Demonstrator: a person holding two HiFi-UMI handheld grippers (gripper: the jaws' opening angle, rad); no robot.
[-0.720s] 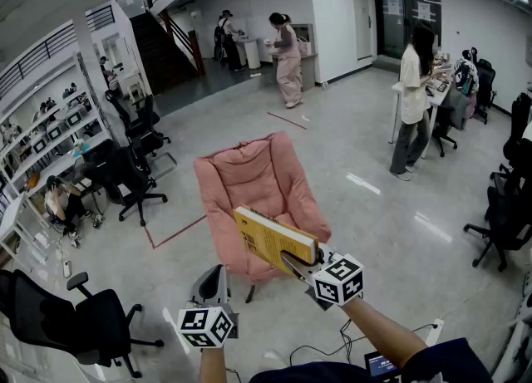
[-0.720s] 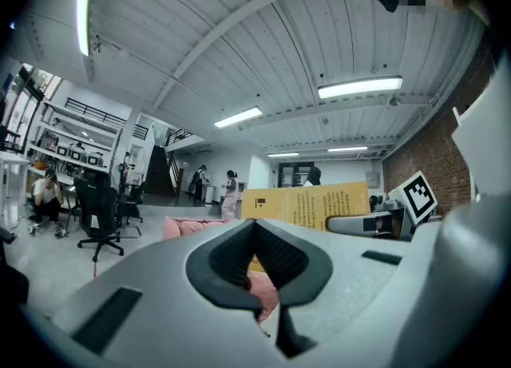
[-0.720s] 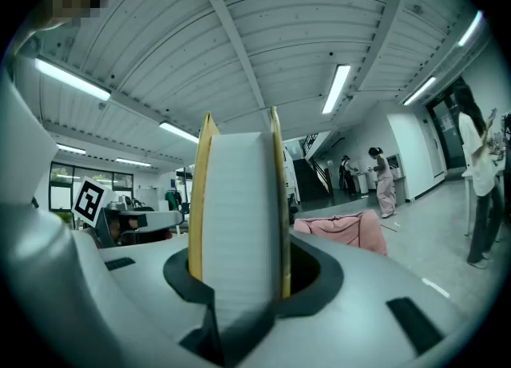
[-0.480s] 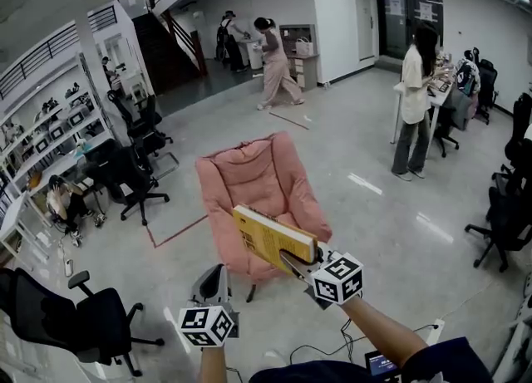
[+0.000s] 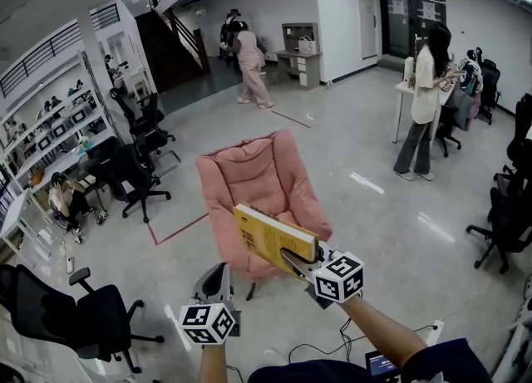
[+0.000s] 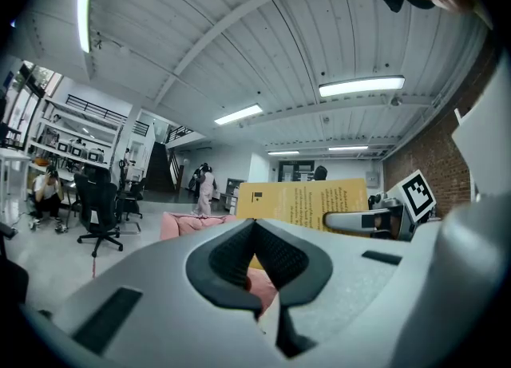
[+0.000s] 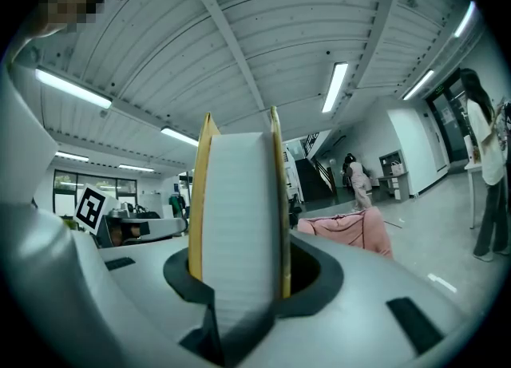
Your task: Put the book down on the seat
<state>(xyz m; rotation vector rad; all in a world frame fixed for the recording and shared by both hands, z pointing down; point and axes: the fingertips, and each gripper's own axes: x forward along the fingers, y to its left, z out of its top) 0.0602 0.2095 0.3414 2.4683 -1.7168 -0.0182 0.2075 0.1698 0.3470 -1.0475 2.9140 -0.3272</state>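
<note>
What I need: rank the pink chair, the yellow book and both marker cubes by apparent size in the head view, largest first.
1. pink chair, largest despite being farthest.
2. yellow book.
3. right marker cube and left marker cube: about alike, so unranked; both are nearest the camera.

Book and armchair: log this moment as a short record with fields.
book: yellow cover, held in the air near the armchair's front edge
right gripper: shut on the book
left gripper: shut, holding nothing
armchair: pink, nothing visible on its seat
task state: book not yet on the seat
</note>
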